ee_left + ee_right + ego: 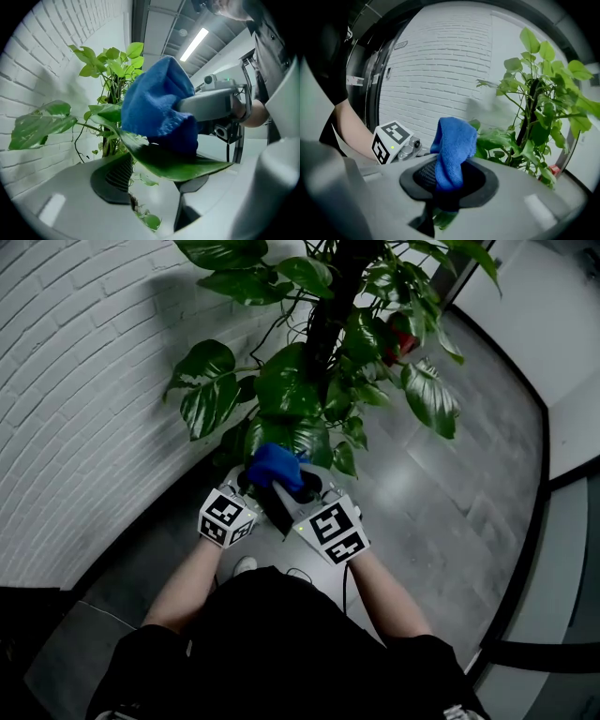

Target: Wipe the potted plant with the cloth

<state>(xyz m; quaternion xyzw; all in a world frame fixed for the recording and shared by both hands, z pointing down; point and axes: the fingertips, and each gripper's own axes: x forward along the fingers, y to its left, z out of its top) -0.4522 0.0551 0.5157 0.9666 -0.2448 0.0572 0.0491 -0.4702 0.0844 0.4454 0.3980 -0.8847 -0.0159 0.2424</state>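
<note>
The potted plant (281,381) is cut off at the top edge.

The person wears a black top (281,643) with short sleeves (155,648). The left gripper (246,493) and the right gripper (298,495) have smooth light grey bodies, and each one carries a white cube (228,516) with black square markers. The jaws are grey, with dark oval ribbed pads (112,177). A thin black cable (236,140) loops behind the right gripper

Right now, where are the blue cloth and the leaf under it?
blue cloth (452,140), right gripper view, on its folded middle.
leaf (183,164), left gripper view, on the dark blade below the cloth.
</note>
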